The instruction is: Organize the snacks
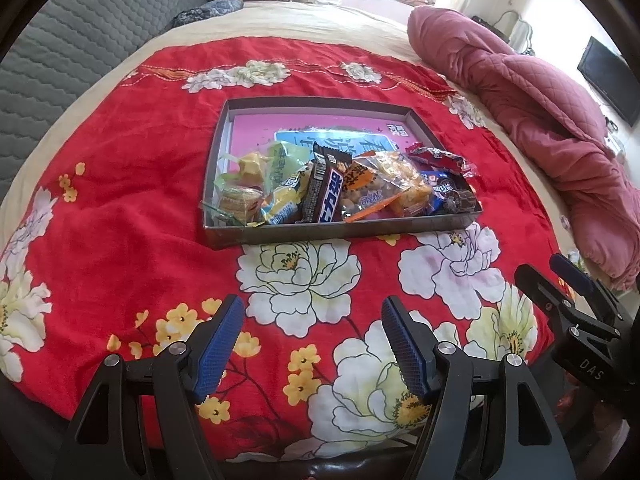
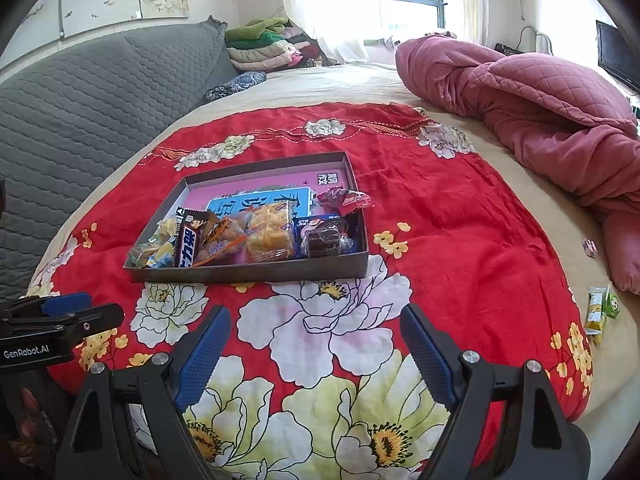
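Snacks [image 1: 340,188] in tray [image 1: 344,232] judged light, crinkly, slippery; to be pinched at wrapper ends; both grippers' fingers [image 1: 218,344] apart, empty

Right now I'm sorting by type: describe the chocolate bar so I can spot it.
On the red floral blanket sits a shallow grey tray. Along its near wall, the chocolate bar stands left of centre: the only dark brown wrapper with big white lettering.

A shallow grey cardboard tray [image 1: 344,232] with a pink printed floor lies flat, its near end crowded with wrapped snacks [image 1: 344,188], including a dark chocolate bar [image 1: 324,188] and a clear bag of yellow cakes [image 2: 269,236].
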Available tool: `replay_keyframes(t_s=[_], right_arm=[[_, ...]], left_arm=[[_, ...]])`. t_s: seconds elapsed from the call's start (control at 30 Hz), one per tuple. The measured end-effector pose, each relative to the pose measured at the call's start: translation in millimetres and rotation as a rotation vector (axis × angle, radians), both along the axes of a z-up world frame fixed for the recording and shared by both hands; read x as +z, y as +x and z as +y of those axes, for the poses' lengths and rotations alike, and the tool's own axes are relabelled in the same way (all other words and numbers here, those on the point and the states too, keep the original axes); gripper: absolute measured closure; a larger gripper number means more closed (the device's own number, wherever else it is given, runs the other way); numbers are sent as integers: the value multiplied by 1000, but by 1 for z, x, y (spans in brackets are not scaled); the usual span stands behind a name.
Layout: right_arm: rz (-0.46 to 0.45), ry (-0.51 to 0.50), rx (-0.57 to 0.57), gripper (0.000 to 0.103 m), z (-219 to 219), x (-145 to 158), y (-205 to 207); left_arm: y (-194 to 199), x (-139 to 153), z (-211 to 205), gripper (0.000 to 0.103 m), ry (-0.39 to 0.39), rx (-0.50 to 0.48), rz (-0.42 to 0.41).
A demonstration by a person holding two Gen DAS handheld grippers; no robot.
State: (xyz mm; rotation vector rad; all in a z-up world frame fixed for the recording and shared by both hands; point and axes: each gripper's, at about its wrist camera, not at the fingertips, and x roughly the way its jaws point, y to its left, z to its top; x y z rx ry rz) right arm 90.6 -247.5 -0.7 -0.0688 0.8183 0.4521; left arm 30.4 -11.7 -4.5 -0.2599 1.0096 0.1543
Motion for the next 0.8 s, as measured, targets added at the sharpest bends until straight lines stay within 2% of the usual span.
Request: replay_keyframes(t_s=[0.33,0.8], right_arm=[[-3,-1,-2,17,-1,0,0],[-13,-1,1,17,-2,3,0]], left_arm=[[2,-4,1,30,4,6,27],[2,-3,0,30,13,8,23]])
